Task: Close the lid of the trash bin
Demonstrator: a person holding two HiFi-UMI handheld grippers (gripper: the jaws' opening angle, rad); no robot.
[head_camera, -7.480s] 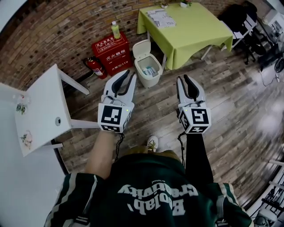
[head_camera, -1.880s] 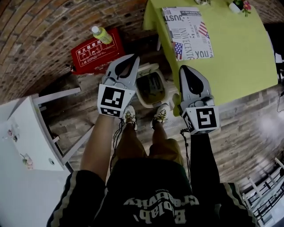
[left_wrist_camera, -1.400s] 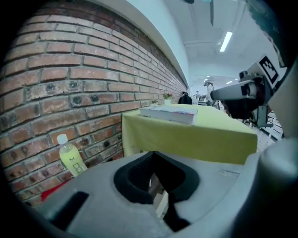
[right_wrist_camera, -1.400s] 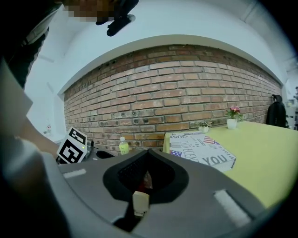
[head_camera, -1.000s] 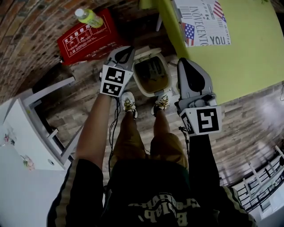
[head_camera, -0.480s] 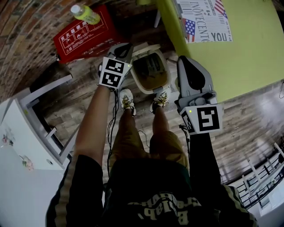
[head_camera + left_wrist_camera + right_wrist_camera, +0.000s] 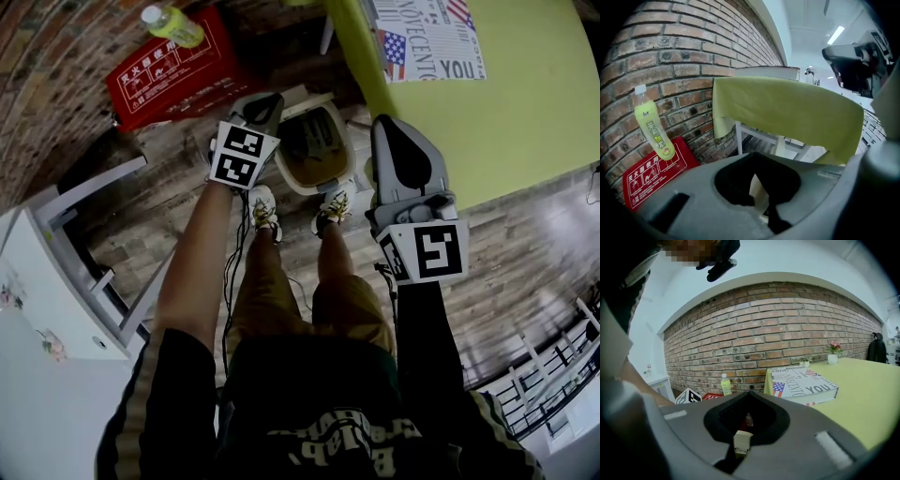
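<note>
Two hand-held grippers (image 7: 267,99) (image 7: 385,124), one trash bin (image 7: 350,150), one bottle (image 7: 170,24), one red box (image 7: 183,77) — two tables (image 7: 525,112) (image 7: 37,309).

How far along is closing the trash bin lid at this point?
Done: person stands at the bin, shut left tongs beside its raised lid. In hand: nothing gripped; right tongs shut too. Left: pushing the lid down; the bin is open.

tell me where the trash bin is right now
In the head view, the trash bin sits on the floor just ahead of the person's shoes, between the left gripper and right gripper, beside the green table.
</note>
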